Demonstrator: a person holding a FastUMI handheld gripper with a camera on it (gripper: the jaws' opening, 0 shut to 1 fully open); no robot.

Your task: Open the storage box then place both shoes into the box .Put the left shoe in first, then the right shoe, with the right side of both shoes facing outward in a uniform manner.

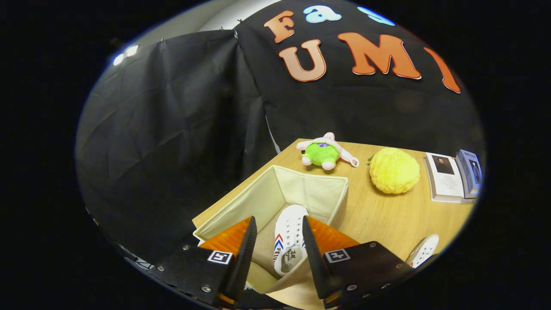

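Gripper view looked down over the storage box [301, 193], which served as the landmark for everything else. The gripper [279, 230] hung above the near part of the box with its fingers spread fairly wide, a clear gap between them; they pressed on nothing. One fingertip [247, 234] sat over the box's near-left wall, the other [311, 234] over its near-right wall.

Between the fingers, down inside the box, lay a white shoe [287, 239]. It had red and blue chevron marks on its side and dark print near the heel. Its toe pointed toward the far wall of the box, and it lay along the floor, close to the right-hand wall. Whether it was the left or the right shoe could not be told.

The box was open, cream fabric, its walls standing upright, set at the near-left corner of a wooden table [387, 219].

To the near right of the box, apart from it, a second white shoe [424, 249] lay on the table, partly hidden behind the gripper's body.

Beyond the box's far wall sat a green and pink plush toy [323, 151]. To the far right of the box sat a yellow bumpy ball [394, 171], and past that some booklets [450, 178].
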